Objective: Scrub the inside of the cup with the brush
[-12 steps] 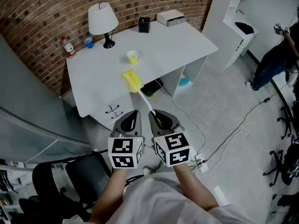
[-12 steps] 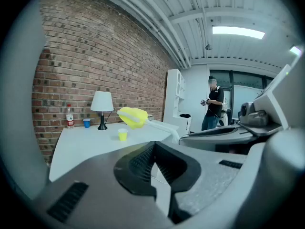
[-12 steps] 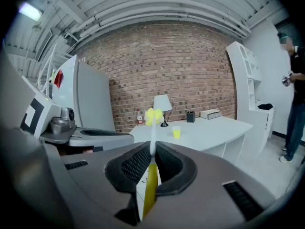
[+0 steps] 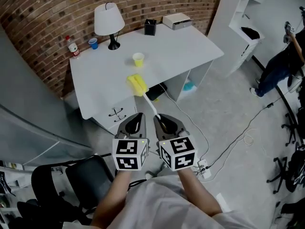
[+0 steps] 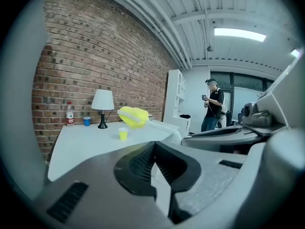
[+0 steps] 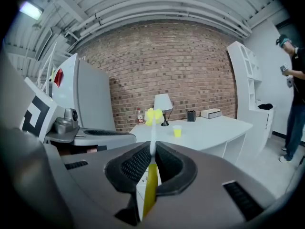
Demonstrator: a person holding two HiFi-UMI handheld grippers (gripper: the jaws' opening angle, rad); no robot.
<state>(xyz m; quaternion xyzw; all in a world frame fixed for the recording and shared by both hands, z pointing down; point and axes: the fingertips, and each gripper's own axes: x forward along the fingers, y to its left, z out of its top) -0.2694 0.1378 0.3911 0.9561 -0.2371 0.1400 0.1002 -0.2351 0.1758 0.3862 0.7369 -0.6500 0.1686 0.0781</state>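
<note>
One cup (image 4: 138, 59) central on desk (image 4: 190, 46), bare surface around

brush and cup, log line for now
right gripper: shut on brush | left gripper: shut, empty | cup: upright on desk, untouched | scrub: not started

- A red brick wall (image 4: 43, 13) is running behind the white bench (image 4: 190, 46).
- A white lamp (image 4: 108, 20) is standing at the bench's back edge, near the wall.
- A white shelf unit (image 4: 245, 8) is standing at the right on the grey floor (image 4: 224, 104).
- Cables (image 4: 248, 136) are trailing across the floor.
- A strip light (image 5: 239, 34) is glowing on the ceiling.
- A black chair (image 4: 81, 175) is sitting at lower left.
</note>
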